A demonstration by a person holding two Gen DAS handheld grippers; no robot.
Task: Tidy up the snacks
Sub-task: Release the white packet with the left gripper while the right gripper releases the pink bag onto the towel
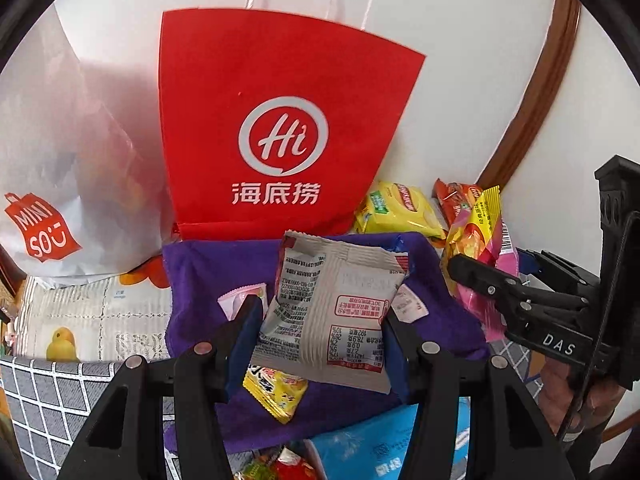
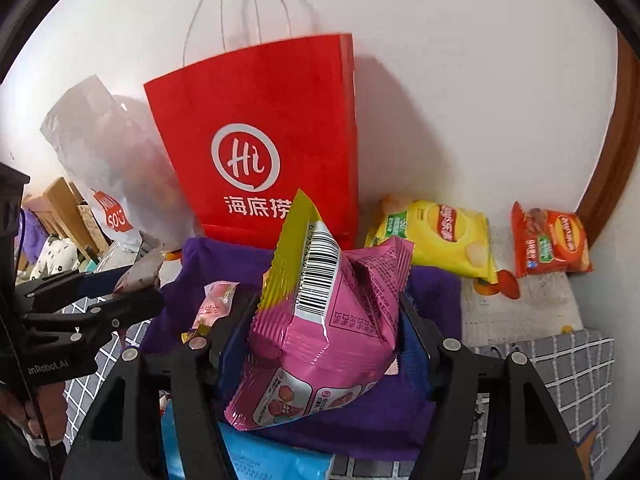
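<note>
Standing behind purple cloth (image 1: 208, 264): red bag (image 1: 280, 120), white bag (image 1: 52, 184).

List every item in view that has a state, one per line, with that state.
left gripper: shut on the silver packet, lifted over the purple cloth
right gripper: shut on the pink packet
red paper bag: upright against the wall
white plastic bag: standing, leaning by the red bag
yellow chip bag: lying flat, sealed
orange chip bag: lying flat, sealed
</note>
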